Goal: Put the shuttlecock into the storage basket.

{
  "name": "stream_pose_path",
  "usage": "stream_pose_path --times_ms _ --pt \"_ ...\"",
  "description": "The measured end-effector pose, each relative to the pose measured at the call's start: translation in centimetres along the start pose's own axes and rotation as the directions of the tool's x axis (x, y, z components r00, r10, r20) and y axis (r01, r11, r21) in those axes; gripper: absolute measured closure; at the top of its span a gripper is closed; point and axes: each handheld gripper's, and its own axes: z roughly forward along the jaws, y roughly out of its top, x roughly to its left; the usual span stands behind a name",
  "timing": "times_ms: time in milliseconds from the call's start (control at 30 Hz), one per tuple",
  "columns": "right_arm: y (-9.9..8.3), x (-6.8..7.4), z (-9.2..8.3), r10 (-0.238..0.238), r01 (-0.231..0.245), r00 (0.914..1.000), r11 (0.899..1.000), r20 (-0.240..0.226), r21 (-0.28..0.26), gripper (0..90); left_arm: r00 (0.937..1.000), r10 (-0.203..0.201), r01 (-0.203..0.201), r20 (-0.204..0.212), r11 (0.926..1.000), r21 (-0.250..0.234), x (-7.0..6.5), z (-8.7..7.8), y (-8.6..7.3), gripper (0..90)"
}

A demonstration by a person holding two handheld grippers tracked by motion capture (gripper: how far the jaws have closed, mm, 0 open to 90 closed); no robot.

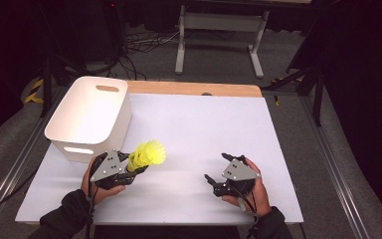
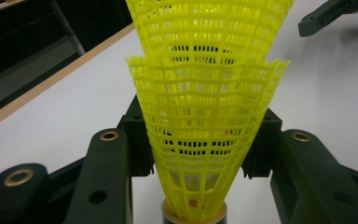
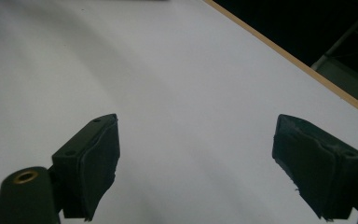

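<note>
Near the front left corner of the table (image 1: 194,124), my left gripper (image 1: 135,168) was clamped on a stack of yellow shuttlecocks (image 1: 148,154), its jaws pressing the mesh skirt from both sides. Seen from the left gripper view, the shuttlecocks (image 2: 205,116) sat nested one inside another, with the dark-rimmed base low between the jaws. The stack stuck up and out toward the middle of the table, just beside the front wall of the white bin (image 1: 87,117) at the left edge. My right gripper (image 1: 218,172) rested near the front right, jaws spread wide with nothing between them, only bare white tabletop ahead in the right gripper view.

I judged the grip risky. The skirt was soft plastic lattice, so too much squeeze could crush it, and too little could let the cone slide forward out of the pads. The outer shuttlecock was only nested, so a quick tilt toward the bin could shake it loose onto the table. The bin's wall stood close, and a low swing could catch the stack on the rim.
</note>
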Motion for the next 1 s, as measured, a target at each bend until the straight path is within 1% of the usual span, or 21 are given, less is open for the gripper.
stream_pose_path --times_ms 100,167,300,400,467,533,633,667,867,900,1000 --pt "0.0 0.0 0.0 -0.001 0.001 1.0000 1.000 0.000 -0.001 15.8 1.0000 -0.009 0.009 -0.002 1.0000 -0.005 0.0 -0.1 0.0 55.0" --pt "0.0 0.0 0.0 -0.001 0.001 1.0000 1.000 0.001 0.003 15.8 1.0000 -0.004 0.004 -0.009 1.0000 -0.005 0.2 -0.3 0.0 54.7" --pt "-0.1 0.0 0.1 -0.003 0.003 1.0000 1.000 0.002 0.005 15.7 0.9998 -0.012 0.012 -0.015 0.9998 -0.014 0.3 -0.5 0.0 54.7" --pt "-0.1 0.0 0.1 -0.006 0.006 1.0000 1.000 0.002 0.010 15.7 0.9998 -0.003 0.002 -0.019 0.9999 -0.014 0.5 -0.6 0.0 54.8" --pt "-0.2 0.0 0.2 -0.008 0.008 1.0000 1.000 0.002 0.012 15.7 0.9997 -0.016 0.016 -0.018 0.9996 -0.022 0.5 -0.7 0.0 55.0" --pt "-0.2 -0.1 0.2 -0.006 0.006 1.0000 1.000 0.002 0.012 15.7 0.9998 -0.005 0.005 -0.021 0.9998 -0.019 0.6 -0.8 0.1 55.0" --pt "-0.2 -0.1 0.1 0.000 0.000 1.0000 1.000 -0.003 0.009 15.7 0.9998 -0.006 0.005 -0.022 0.9997 -0.022 0.6 -1.0 0.2 55.2" --pt "-0.1 -0.1 0.1 -0.001 0.001 1.0000 1.000 -0.002 0.008 15.7 0.9997 -0.011 0.011 -0.023 0.9996 -0.027 0.5 -1.0 0.2 55.1" --pt "-0.1 0.0 0.1 -0.003 0.003 1.0000 1.000 -0.003 0.011 15.7 0.9996 -0.007 0.006 -0.028 0.9994 -0.034 0.7 -1.4 0.3 55.1" --pt "-0.1 0.0 0.1 -0.003 0.003 1.0000 1.000 -0.002 0.011 15.7 0.9995 -0.011 0.010 -0.029 0.9991 -0.041 0.7 -1.5 0.3 55.1" --pt "-0.1 0.0 0.1 -0.004 0.004 1.0000 1.000 0.000 0.009 15.7 0.9995 -0.012 0.011 -0.029 0.9990 -0.043 0.8 -1.6 0.4 55.2"
